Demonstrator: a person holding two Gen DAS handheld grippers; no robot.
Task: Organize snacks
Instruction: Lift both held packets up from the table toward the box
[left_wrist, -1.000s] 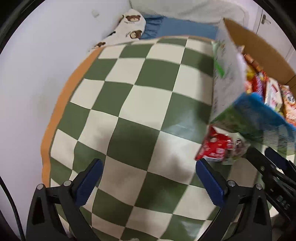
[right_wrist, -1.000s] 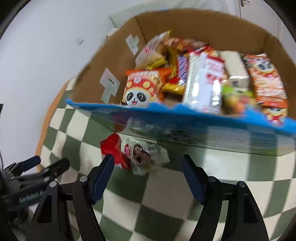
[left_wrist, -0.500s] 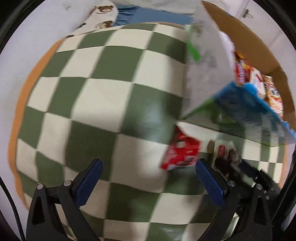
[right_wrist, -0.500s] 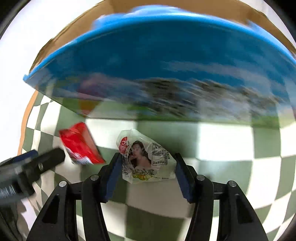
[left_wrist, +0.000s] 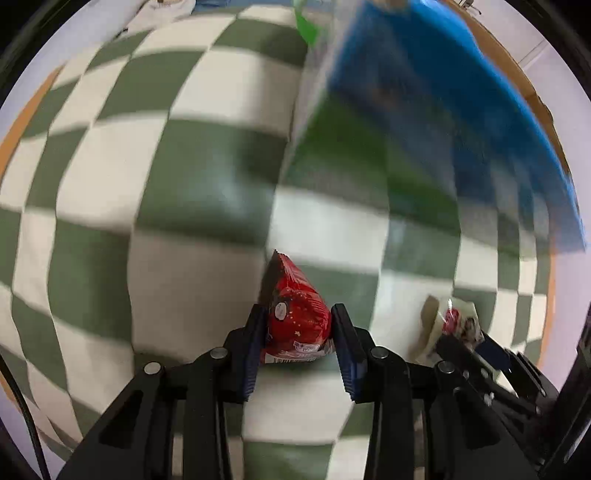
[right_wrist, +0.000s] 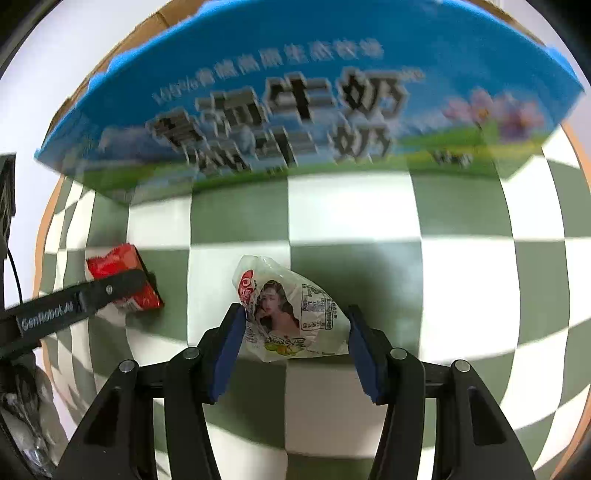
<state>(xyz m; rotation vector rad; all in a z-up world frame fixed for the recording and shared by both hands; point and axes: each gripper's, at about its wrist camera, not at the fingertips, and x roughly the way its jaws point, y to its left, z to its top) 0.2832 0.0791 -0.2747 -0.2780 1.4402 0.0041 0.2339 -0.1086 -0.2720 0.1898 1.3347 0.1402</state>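
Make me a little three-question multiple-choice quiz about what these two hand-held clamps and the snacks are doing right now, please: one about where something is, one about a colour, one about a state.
1. Where does the white snack packet lie?
A. inside the carton
B. on the checked cloth, between the right gripper's fingers
C. on the floor

2. What colour is the packet in the left gripper?
A. red
B. yellow
C. purple

3. How does the left gripper stand?
A. wide open over bare cloth
B. out of sight
C. closed on the red packet

Answers:
1. B: the packet rests on the green and white checked cloth, in front of the blue carton, with the right gripper around it.
2. A: the red packet is plainly red.
3. C: both pads press its sides.
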